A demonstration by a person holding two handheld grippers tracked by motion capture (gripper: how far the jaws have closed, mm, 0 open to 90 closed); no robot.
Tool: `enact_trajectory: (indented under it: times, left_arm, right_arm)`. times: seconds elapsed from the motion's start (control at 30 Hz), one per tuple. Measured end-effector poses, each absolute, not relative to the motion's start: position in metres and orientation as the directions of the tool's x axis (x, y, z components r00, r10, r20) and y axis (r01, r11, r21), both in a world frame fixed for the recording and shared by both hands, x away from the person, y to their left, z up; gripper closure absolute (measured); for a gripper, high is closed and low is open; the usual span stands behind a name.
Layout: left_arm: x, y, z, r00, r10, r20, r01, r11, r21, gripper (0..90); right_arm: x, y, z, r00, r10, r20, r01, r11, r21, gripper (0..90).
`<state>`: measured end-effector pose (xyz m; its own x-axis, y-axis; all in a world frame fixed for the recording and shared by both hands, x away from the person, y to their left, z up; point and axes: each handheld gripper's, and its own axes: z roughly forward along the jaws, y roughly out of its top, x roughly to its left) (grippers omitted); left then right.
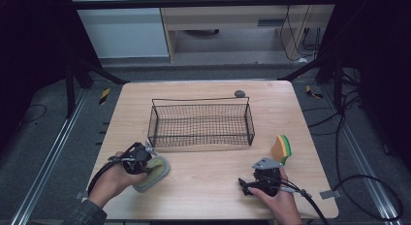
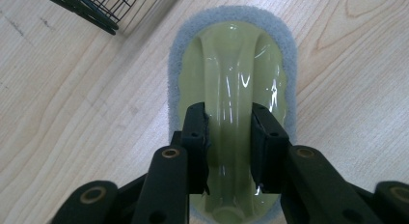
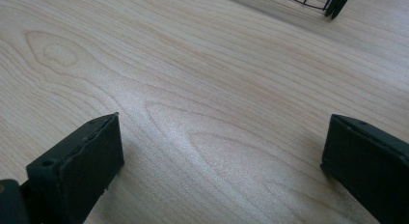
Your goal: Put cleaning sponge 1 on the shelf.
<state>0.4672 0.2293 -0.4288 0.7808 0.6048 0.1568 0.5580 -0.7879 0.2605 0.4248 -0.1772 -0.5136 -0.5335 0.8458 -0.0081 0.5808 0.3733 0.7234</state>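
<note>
No words or brand marks can be read on anything here.

The left gripper [image 2: 228, 137] points down at the scrub pad [image 2: 231, 79], a shiny green holder with a grey fuzzy edge. The two black jaws squeeze the raised green handle from both sides. In the high view the left hand [image 1: 112, 181] comes in from the bottom left, and the scrub pad [image 1: 154, 172] lies flat on the wooden table [image 1: 208, 186], near the front left corner of the wire basket [image 1: 201, 123].

The right gripper [image 1: 261, 179] sits low over the table at the front right. Its jaws stand wide apart over bare wood. A yellow and green sponge [image 1: 281, 148] stands just behind it.
</note>
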Motion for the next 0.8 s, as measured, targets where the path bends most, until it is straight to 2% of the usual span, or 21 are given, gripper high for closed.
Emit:
enact_trajectory:
  times: [0.2,0.23,0.8]
  left_arm:
    - [0.464,0.229,-0.418,0.804,0.565,0.186,0.509,-0.815,0.277,71.0]
    - [0.463,0.228,-0.411,0.815,0.539,0.214,0.479,-0.833,0.277,71.0]
    - [0.473,0.219,-0.349,0.842,0.414,0.345,0.324,-0.901,0.29,71.2]
  right_arm:
    - [0.425,-0.177,-0.514,-0.534,0.845,-0.008,0.581,0.374,0.723,0.9]
    - [0.425,-0.177,-0.514,-0.534,0.845,-0.008,0.581,0.373,0.723,0.9]
    - [0.425,-0.177,-0.514,-0.536,0.844,-0.007,0.58,0.374,0.723,0.8]
